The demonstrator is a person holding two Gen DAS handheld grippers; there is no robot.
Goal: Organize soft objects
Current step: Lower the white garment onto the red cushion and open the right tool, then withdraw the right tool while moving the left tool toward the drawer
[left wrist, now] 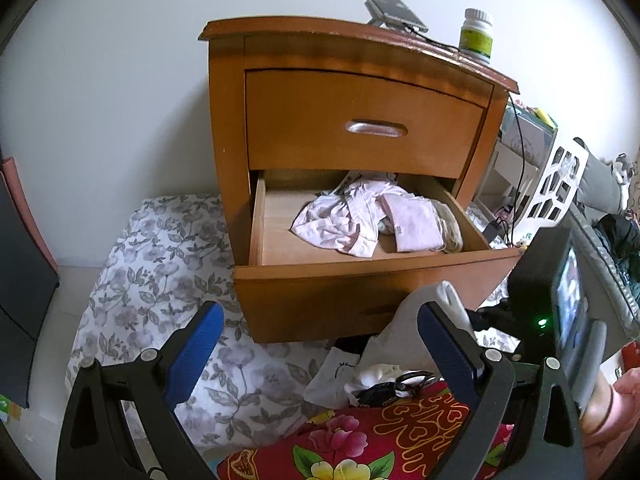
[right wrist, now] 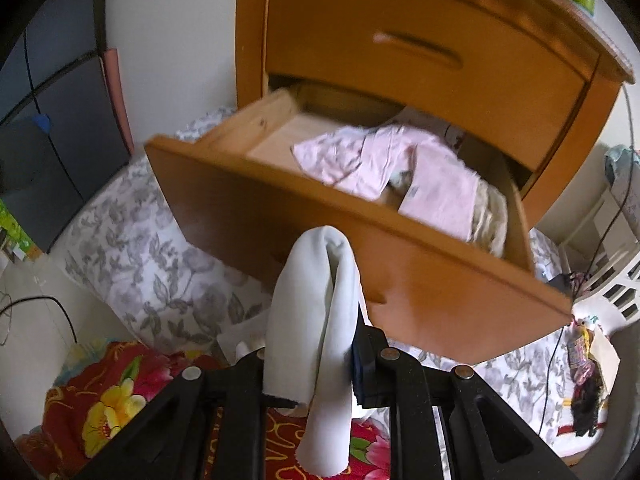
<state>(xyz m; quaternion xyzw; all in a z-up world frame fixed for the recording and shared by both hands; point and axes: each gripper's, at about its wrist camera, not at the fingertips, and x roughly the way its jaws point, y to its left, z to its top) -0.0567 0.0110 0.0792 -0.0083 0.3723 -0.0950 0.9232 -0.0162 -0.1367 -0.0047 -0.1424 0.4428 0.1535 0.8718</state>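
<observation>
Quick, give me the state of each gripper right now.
Left gripper: open, nothing between its blue pads.
Right gripper: closed on a white cloth, in front of the open drawer.

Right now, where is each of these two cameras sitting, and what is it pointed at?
Left wrist: rides the left gripper, jaws open and empty, looking down at the nightstand's open lower drawer; a hand shows at right.
Right wrist: rides the right gripper, shut on a white cloth, facing the same drawer from closer.
Shared: drawer, pink clothes, floral sheet.
</observation>
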